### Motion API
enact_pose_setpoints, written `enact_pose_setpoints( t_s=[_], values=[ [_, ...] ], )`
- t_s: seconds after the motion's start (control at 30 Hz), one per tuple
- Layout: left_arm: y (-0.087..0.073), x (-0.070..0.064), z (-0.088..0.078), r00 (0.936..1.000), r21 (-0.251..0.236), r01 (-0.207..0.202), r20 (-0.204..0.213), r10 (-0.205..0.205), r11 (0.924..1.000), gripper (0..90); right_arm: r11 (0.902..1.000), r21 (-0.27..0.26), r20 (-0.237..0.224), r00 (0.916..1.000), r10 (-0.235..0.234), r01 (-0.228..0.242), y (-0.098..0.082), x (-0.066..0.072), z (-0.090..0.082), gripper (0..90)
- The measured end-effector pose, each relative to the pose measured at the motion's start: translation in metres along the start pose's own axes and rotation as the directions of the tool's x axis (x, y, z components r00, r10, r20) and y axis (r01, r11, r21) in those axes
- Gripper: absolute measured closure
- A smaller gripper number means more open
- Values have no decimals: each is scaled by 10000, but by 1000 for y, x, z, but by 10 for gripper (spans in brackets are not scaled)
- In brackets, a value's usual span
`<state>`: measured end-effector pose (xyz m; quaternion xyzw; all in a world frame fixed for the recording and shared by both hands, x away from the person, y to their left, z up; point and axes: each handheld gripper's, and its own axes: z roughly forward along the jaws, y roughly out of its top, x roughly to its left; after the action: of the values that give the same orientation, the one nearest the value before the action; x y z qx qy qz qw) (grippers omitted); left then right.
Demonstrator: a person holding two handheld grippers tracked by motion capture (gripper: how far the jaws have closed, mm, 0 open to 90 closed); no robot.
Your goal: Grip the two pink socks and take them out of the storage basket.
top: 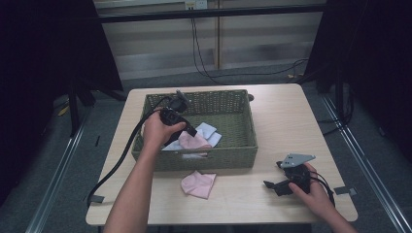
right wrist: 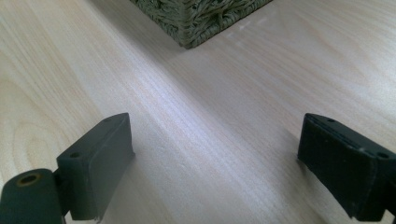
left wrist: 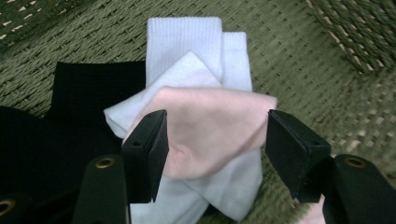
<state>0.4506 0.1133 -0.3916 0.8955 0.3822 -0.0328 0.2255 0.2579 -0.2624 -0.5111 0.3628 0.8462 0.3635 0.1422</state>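
The left gripper (left wrist: 215,140) hangs inside the woven basket (left wrist: 336,60), jaws wide apart around a folded pink sock (left wrist: 210,126) without pinching it. Beneath lie white socks (left wrist: 187,42); black fabric (left wrist: 88,93) sits beyond the left jaw, its edges lost in shadow. The right gripper (right wrist: 215,163) rests low over bare worktop (right wrist: 201,116), jaws fully spread, empty, a basket corner ahead. Another pink sock (top: 198,184) lies on the worktop outside the basket.
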Motion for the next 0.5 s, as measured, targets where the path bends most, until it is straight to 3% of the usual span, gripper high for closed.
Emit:
enact_pose_setpoints(
  t_s=[0.33,0.5],
  values=[
    [8,10,26,9997,204,216,101,-218,9996,374,10000,-6,7,10000,-12,12,0,0,0,95],
    [8,11,42,10000,478,55,-22,-54,9988,359,10000,0,-1,10000,4,-4,0,0,0,96]
  ],
)
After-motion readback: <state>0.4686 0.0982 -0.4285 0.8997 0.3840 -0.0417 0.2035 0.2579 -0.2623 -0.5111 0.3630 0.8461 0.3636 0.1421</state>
